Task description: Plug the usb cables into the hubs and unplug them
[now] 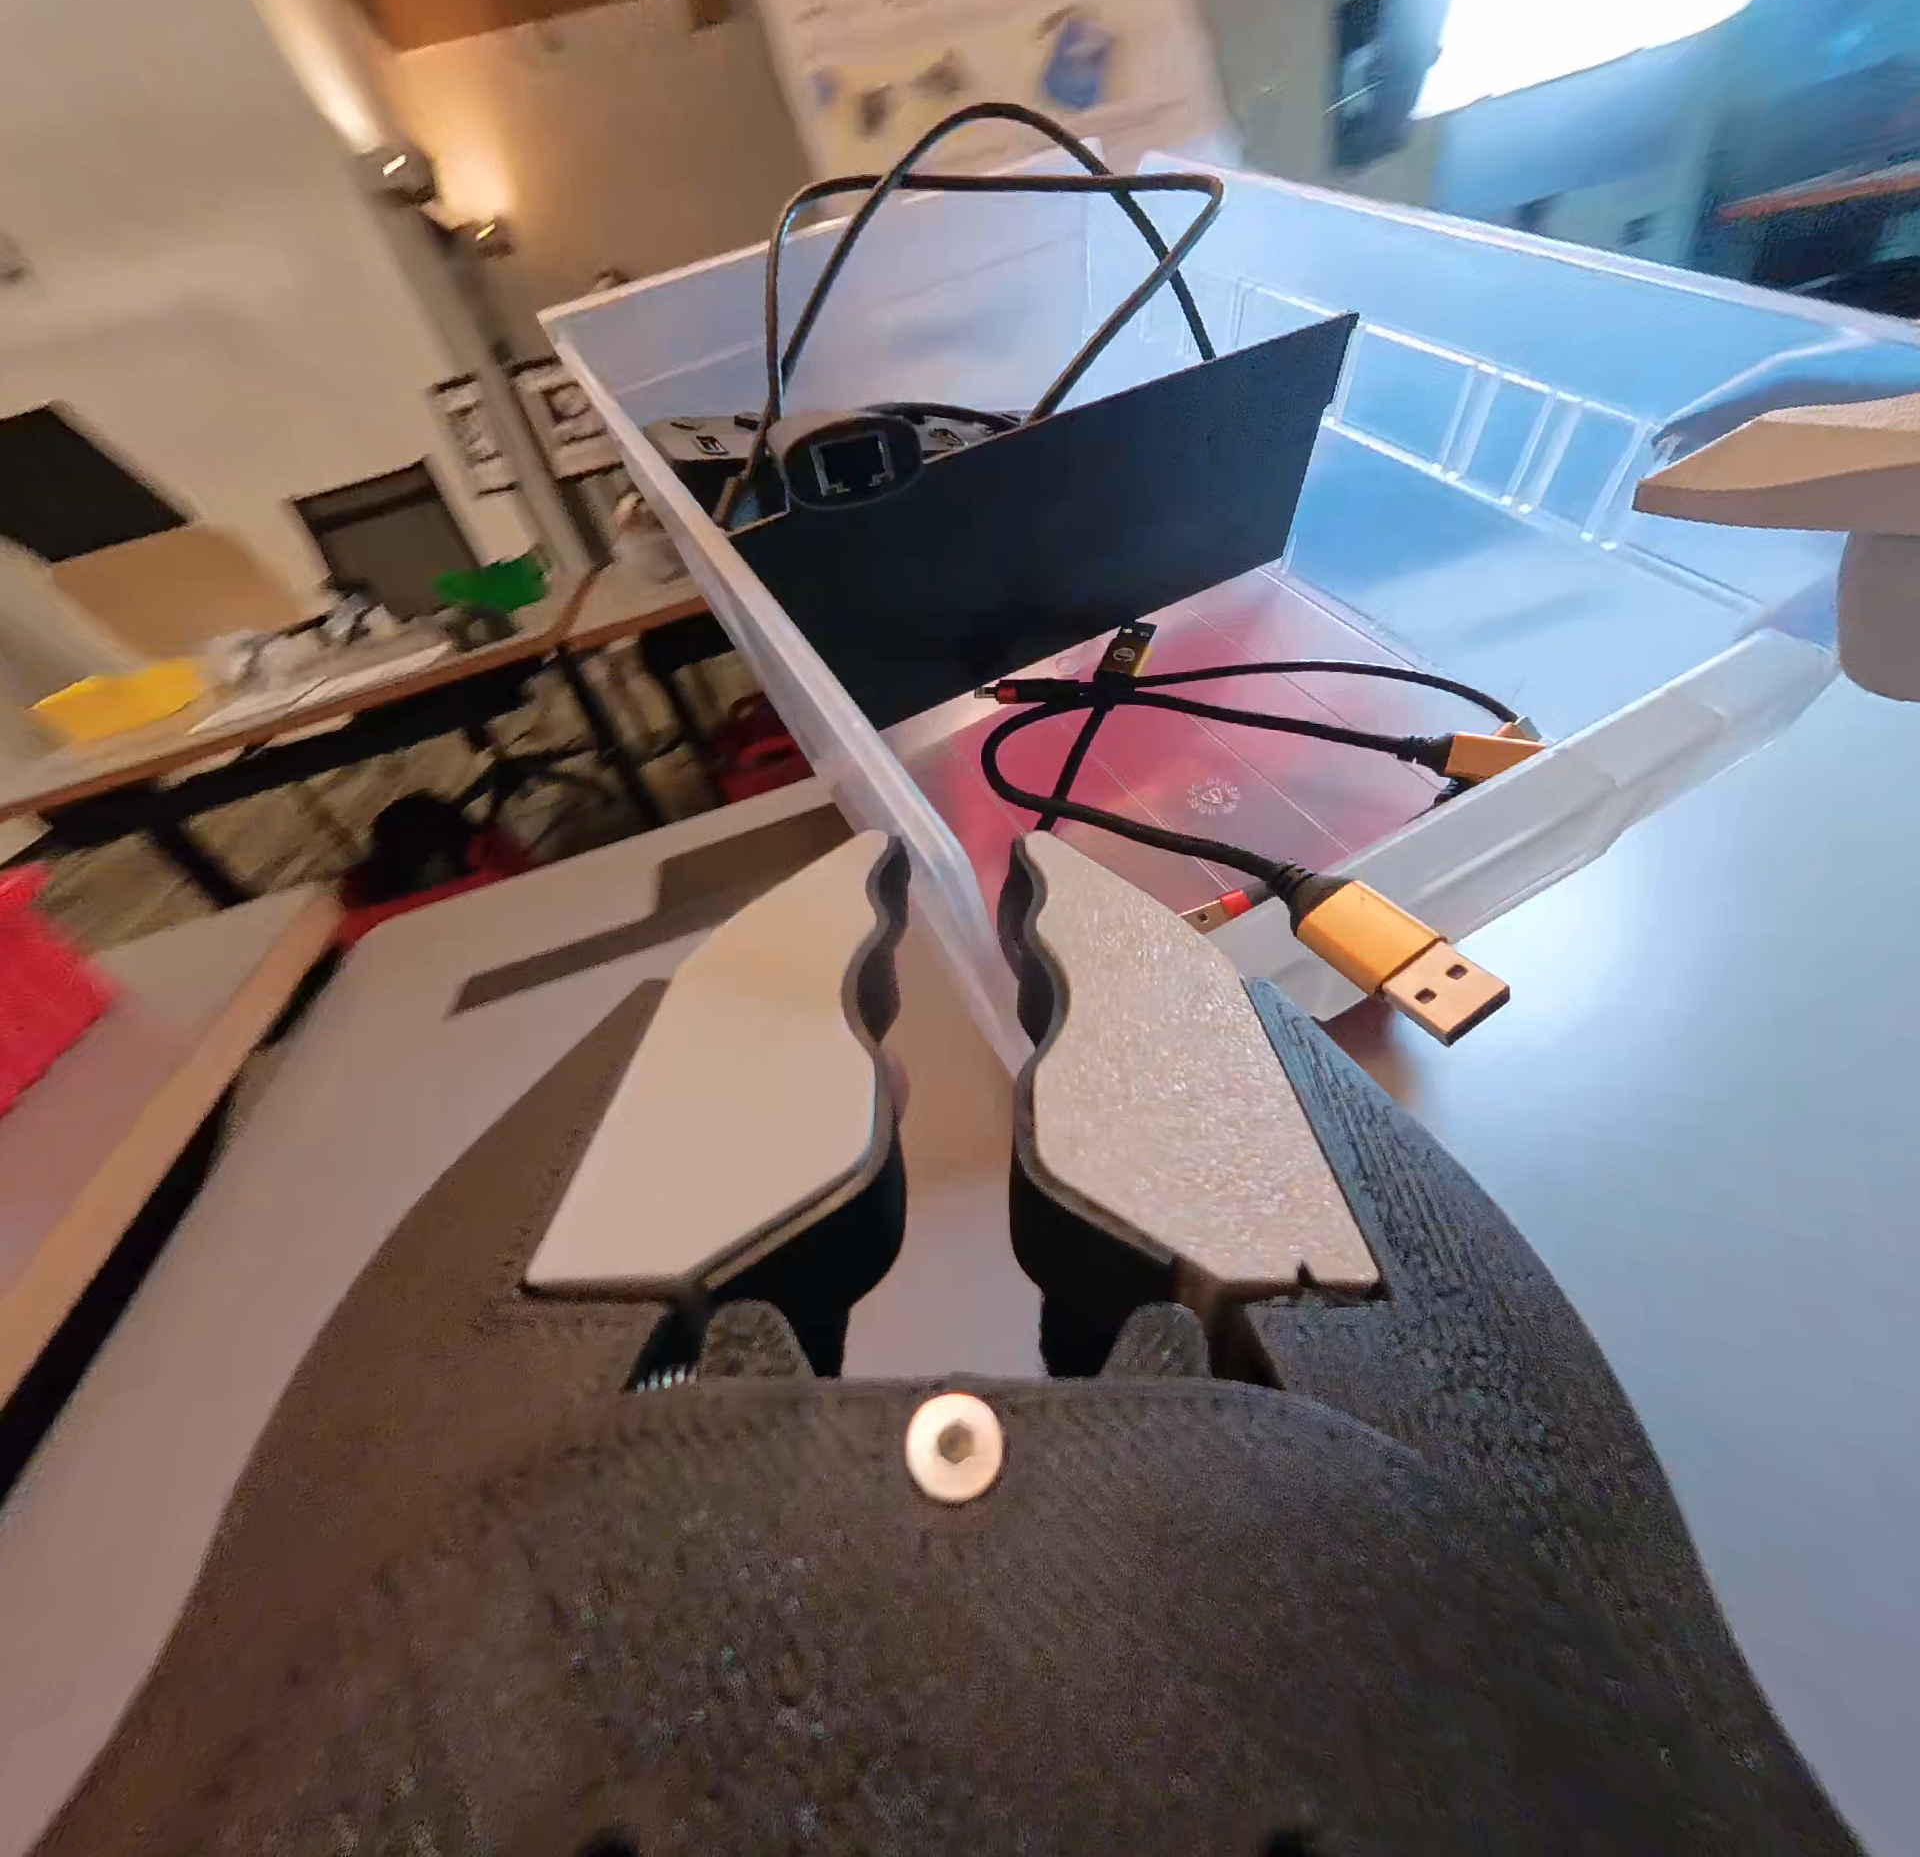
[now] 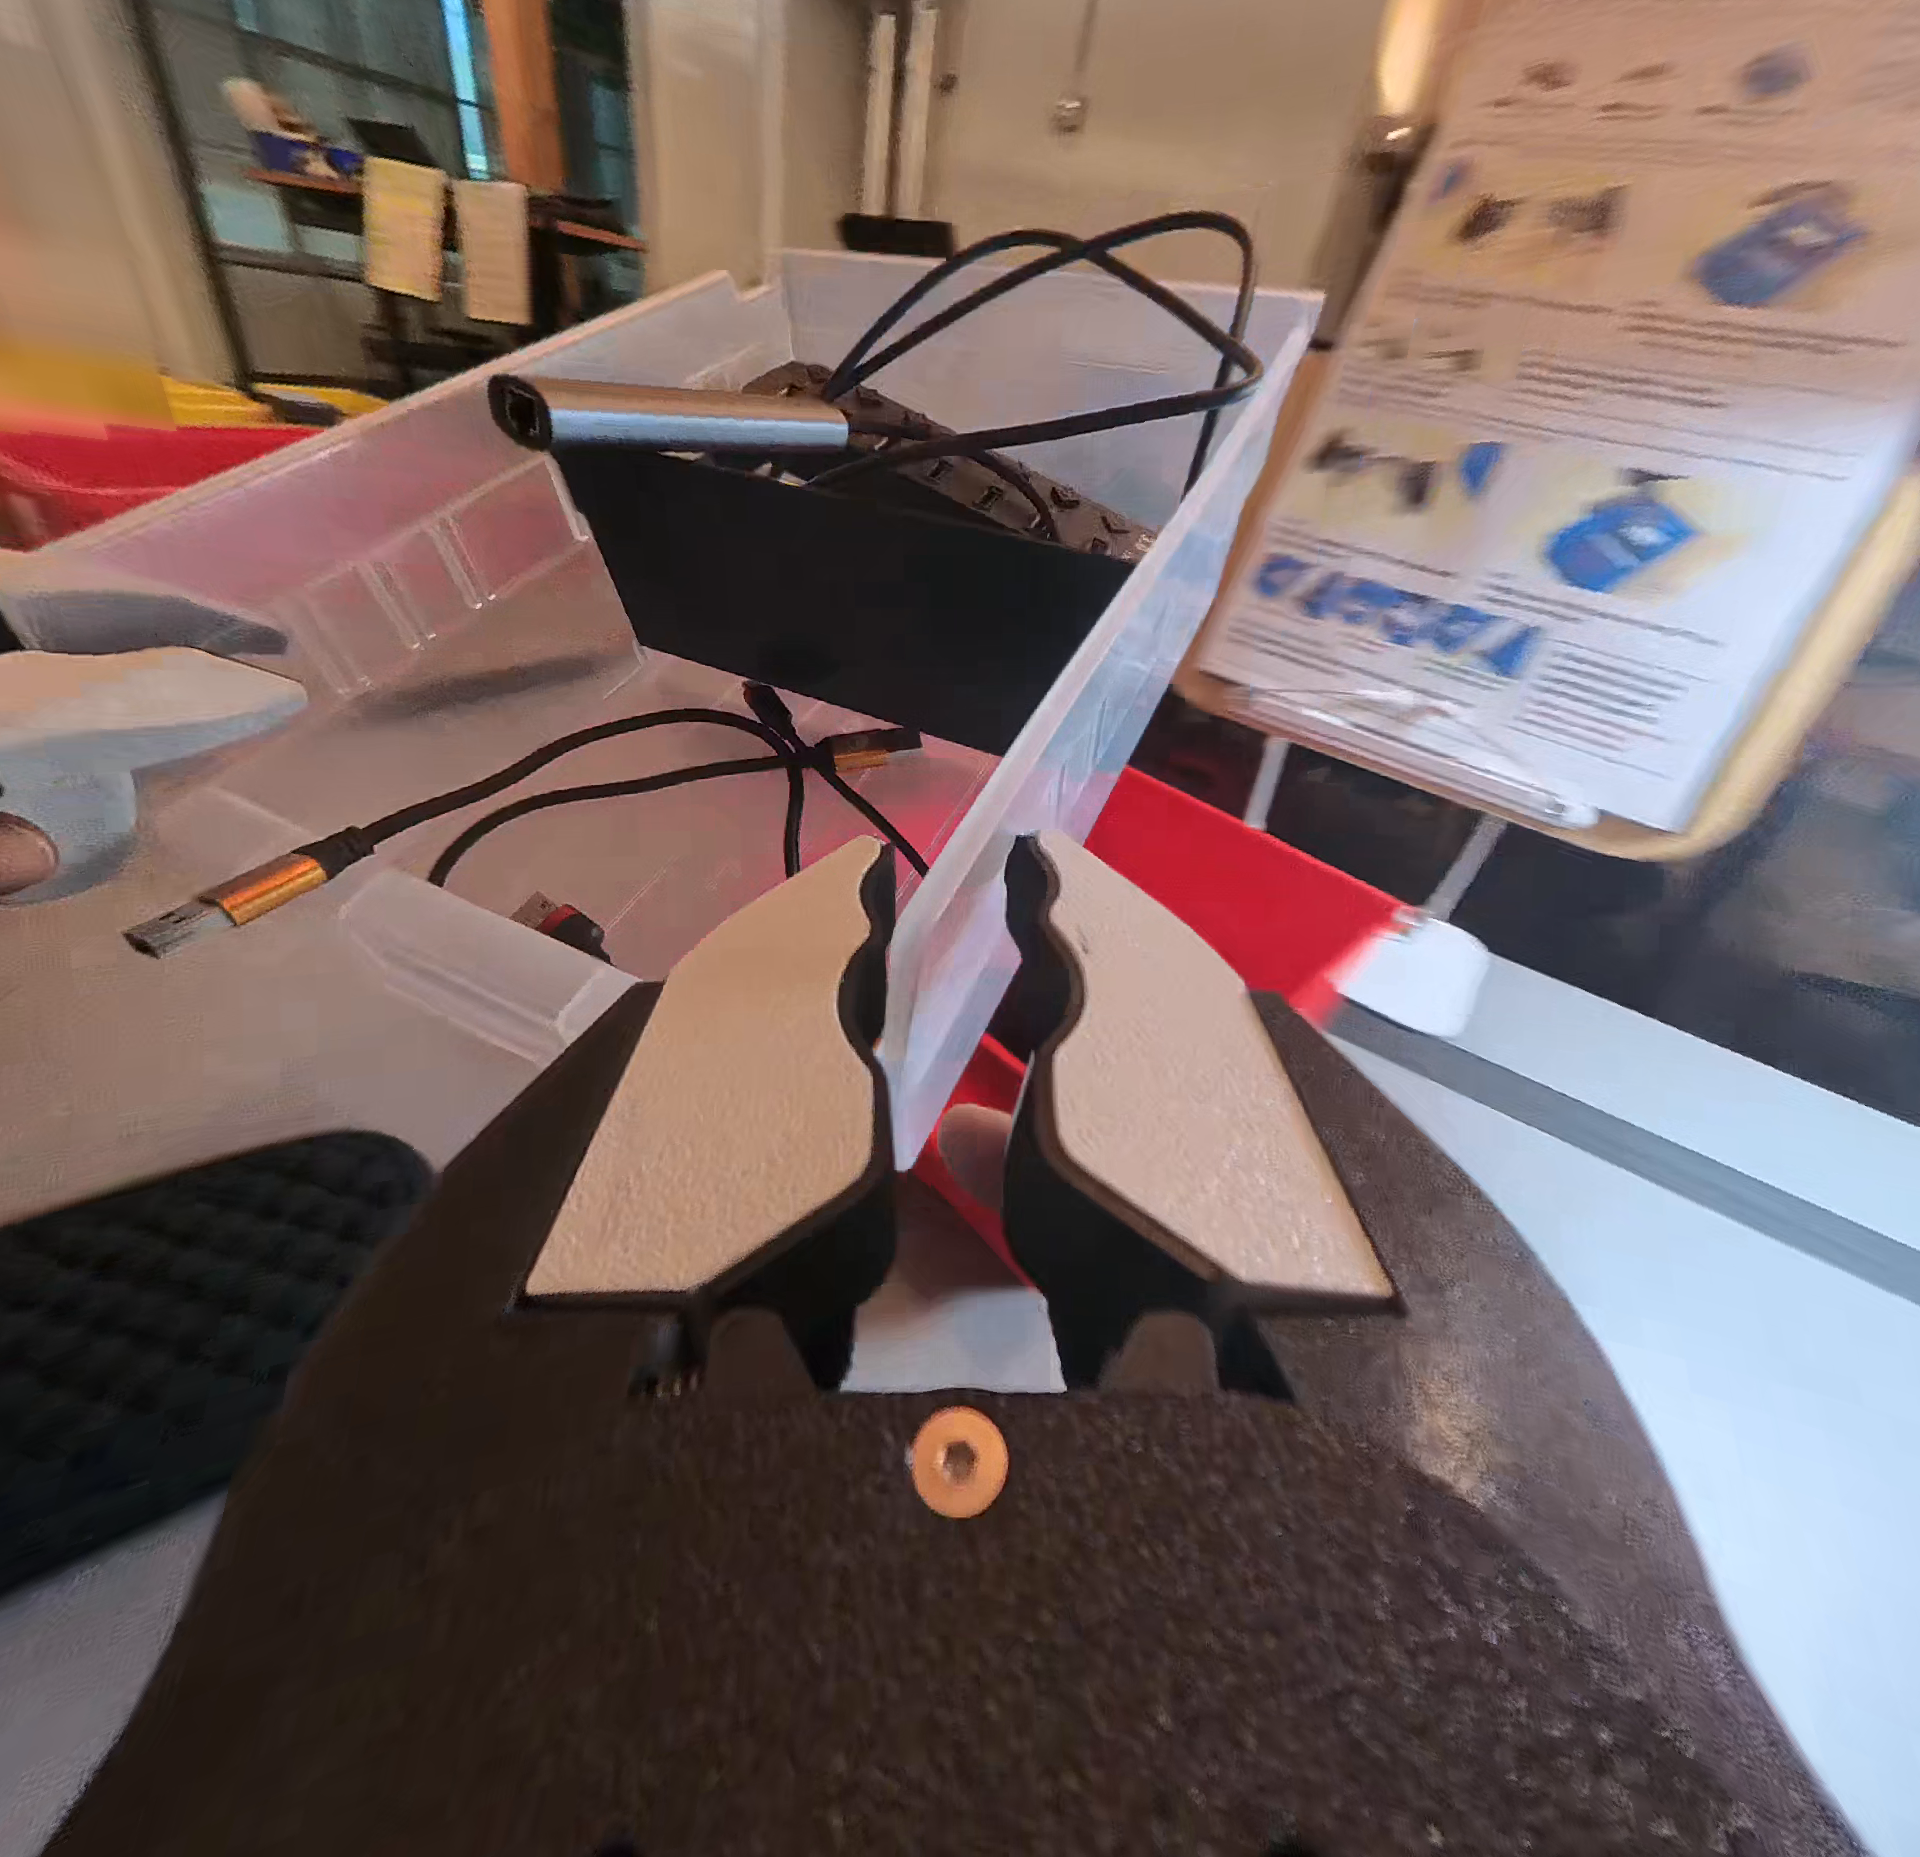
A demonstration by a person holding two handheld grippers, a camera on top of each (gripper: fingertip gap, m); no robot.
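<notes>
A clear plastic bin (image 1: 1507,373) stands tilted, split by a black divider (image 1: 1039,540). Behind the divider lie a grey hub (image 1: 847,457) and black cable loops (image 1: 997,186). In front lie loose black USB cables; one gold-shelled plug (image 1: 1382,945) sticks out over the bin's low front edge. My left gripper (image 1: 951,872) is shut on the bin's side wall. My right gripper (image 2: 951,862) is shut on the opposite wall of the bin (image 2: 364,519). There the hub (image 2: 675,420) rests on the divider (image 2: 831,592), and the gold plug (image 2: 249,888) points left.
A black textured mat (image 2: 156,1288) lies on the white table at lower left. A red bin (image 2: 1226,893) sits behind the clear one. A tilted poster board (image 2: 1610,405) stands at the right. Other tables with clutter (image 1: 312,664) lie farther off. Across from one pair of fingers to the other is roughly 20 cm.
</notes>
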